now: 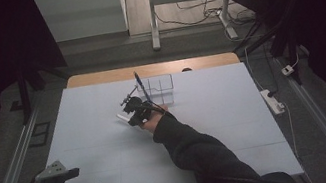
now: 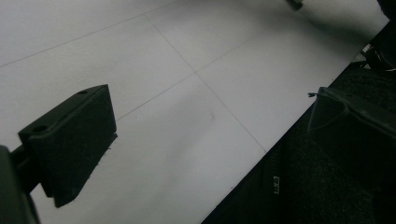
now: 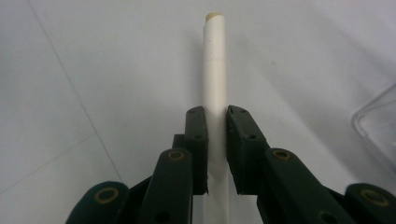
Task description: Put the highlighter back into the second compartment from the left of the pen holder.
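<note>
My right gripper (image 1: 130,114) sits near the middle of the white table (image 1: 218,127), shut on a white pen (image 1: 121,118). In the right gripper view both pads press the white pen (image 3: 215,56), whose pale tip points away past the right gripper (image 3: 215,114). Just behind it stands a clear plastic box (image 1: 158,90) with a blue pen (image 1: 140,85) leaning in it; a corner of the clear box (image 3: 379,122) shows at the right. My left gripper (image 1: 85,180) hangs at the table's near left corner, open and holding nothing. Its jaws stand wide apart over the table edge (image 2: 261,149).
A wooden tabletop edge (image 1: 97,77) shows behind the white surface. On the floor to the right lies a white power strip (image 1: 272,101) with cables. Metal desk legs (image 1: 154,22) stand at the back. Dark curtains close both sides.
</note>
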`<act>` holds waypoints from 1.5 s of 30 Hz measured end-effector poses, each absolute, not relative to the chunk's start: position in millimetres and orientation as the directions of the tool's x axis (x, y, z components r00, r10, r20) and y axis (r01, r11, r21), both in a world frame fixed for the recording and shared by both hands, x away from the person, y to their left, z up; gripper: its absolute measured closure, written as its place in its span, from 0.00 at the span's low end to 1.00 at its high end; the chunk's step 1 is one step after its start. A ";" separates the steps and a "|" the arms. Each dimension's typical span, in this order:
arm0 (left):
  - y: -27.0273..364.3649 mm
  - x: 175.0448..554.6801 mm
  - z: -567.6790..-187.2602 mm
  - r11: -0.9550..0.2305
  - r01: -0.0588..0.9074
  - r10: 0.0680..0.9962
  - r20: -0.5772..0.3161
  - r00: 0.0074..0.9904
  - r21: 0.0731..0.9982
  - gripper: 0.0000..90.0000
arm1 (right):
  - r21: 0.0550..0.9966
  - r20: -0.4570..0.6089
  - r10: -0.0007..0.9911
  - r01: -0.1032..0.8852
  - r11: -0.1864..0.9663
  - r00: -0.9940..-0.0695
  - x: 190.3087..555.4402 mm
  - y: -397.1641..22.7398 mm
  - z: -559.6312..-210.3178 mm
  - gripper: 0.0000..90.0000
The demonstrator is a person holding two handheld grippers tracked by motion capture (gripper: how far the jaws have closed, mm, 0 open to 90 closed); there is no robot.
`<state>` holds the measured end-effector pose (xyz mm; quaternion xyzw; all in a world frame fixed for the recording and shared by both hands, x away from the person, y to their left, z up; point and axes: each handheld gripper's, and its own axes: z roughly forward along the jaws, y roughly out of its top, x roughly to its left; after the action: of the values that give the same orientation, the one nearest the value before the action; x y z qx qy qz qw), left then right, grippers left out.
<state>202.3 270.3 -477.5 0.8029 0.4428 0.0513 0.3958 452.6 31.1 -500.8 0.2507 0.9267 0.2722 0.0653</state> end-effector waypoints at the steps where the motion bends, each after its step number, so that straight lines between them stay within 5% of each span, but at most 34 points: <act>1: 270.3 202.3 -477.5 -0.295 0.670 0.752 -0.268 0.603 0.681 0.01 | 0.546 0.012 0.492 0.418 0.726 -0.871 451.7 30.9 -498.2 0.87; 8: 270.6 202.2 -477.4 -0.294 0.670 0.752 -0.268 0.602 0.681 0.01 | 0.633 -0.031 0.426 0.312 0.709 -0.904 443.7 28.6 -477.9 0.87; 23: 272.5 202.7 -477.6 -0.274 0.678 0.758 -0.280 0.588 0.682 0.01 | 0.752 -0.023 0.468 0.293 0.590 -0.884 445.3 7.2 -431.3 0.87; 45: 272.5 203.4 -477.8 -0.273 0.680 0.756 -0.285 0.589 0.681 0.01 | 0.859 -0.008 0.658 0.332 0.390 -0.753 487.3 -54.5 -405.4 0.87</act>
<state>203.4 272.5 -477.8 0.7963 0.4510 0.0478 0.4003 487.3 -54.5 -405.4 0.3037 0.8147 0.4613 0.1767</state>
